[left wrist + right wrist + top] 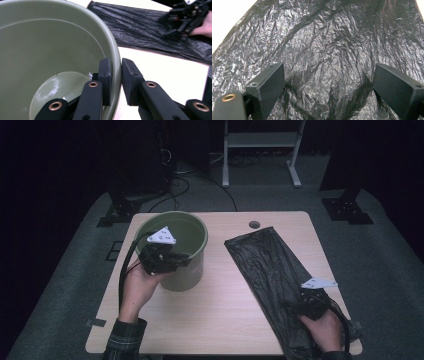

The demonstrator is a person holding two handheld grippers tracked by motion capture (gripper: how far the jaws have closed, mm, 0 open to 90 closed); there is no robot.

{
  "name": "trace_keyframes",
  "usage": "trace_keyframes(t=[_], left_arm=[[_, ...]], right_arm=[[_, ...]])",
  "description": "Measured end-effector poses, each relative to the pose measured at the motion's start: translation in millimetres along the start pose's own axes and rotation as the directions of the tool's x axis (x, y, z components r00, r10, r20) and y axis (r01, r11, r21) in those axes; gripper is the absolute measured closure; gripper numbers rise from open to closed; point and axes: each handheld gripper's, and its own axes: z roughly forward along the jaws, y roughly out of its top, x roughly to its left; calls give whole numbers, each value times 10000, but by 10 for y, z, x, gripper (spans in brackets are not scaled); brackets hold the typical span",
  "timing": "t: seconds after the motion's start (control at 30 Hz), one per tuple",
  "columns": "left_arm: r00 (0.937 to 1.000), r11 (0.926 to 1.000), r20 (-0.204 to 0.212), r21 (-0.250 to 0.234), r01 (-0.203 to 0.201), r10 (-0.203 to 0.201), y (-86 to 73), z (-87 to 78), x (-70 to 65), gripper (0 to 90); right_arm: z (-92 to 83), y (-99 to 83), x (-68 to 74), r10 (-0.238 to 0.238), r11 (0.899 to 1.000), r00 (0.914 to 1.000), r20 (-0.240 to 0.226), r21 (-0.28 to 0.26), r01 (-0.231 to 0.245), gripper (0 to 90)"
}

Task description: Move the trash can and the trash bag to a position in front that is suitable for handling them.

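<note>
Smooth olive bucket (50,50) rim seemingly pinched by left gripper (116,75); right gripper (329,85) spread over crinkled black bag (324,37).

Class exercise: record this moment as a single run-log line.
left gripper: jaws astride green bucket rim, pinching wall | right gripper: open, pressed on black bag | bag flat on table

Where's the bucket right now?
High view: the green bucket stands on the table's left half, left of the black bag, its near rim between the left gripper's fingers.
</note>
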Motion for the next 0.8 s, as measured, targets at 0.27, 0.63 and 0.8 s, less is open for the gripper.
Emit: trace_keyframes(t=[0.27,0.63,0.8], left_arm=[[9963,9976,538,136,-681,673,98,86,-313,794],[9968,9991,743,-299,-289,311,133,11,-252,601],[9996,9991,256,-414,-74,85,154,-141,-128,542]], right_arm=[[0,0,0,-2,10000,10000,0,0,2,98],[-1,-1,0,-4,10000,10000,-4,-2,4,98],[-1,-1,0,-5,10000,10000,-3,-2,5,98]])
